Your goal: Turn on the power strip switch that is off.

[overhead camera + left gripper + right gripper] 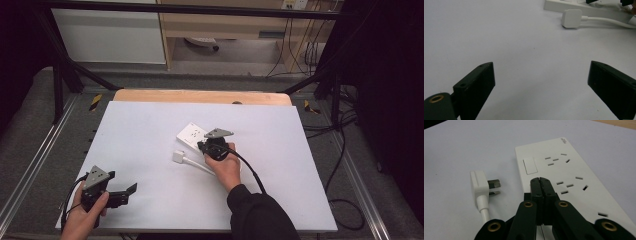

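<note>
Item 1: white power strip [564, 177], lying flat on the white table [150, 150] at its middle, one end toward the far side. It carries 1 rocker switch [530, 165] near the far end and several socket groups along its face. All sockets in sight are empty.

Item 2: white plug [480, 185], lying on the table just left of the strip, apart from it, its metal prongs pointing toward the strip's side. Its white cable [197, 165] runs back toward the person.

Item 3: right gripper [541, 181], over the strip, jaws pressed together with nothing between them, tips resting on or just above the face near the switch; contact cannot be told.

Item 4: left gripper [539, 82], held at the near left corner of the table, well apart from strip and plug, jaws spread wide and empty.

Risk note: the work appears to be switching the strip or fitting the plug. The strip lies loose, so a push from the closed tips may slide it along the smooth surface rather than move the switch. The plug rests on its side; a pinch on its rounded body could let it twist, bringing the prongs to the slots askew.
</note>
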Tool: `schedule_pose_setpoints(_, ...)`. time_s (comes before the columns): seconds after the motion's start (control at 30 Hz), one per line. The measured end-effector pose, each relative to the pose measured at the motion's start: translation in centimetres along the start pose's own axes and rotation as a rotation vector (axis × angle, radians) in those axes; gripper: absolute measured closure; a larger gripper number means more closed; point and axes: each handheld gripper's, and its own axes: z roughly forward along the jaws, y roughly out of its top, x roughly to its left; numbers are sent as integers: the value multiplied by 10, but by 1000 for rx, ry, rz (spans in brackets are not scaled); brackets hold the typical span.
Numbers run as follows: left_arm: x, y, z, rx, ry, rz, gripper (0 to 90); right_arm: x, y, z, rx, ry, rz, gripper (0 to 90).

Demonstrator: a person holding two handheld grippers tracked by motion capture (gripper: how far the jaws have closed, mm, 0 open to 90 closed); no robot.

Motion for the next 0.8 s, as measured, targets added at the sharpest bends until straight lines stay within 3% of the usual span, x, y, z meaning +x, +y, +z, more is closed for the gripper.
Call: schedule_pose_setpoints(0.8, 1, 0, 0, -2, -1, 1, 73, -1, -1, -3, 0, 10, 15, 900)
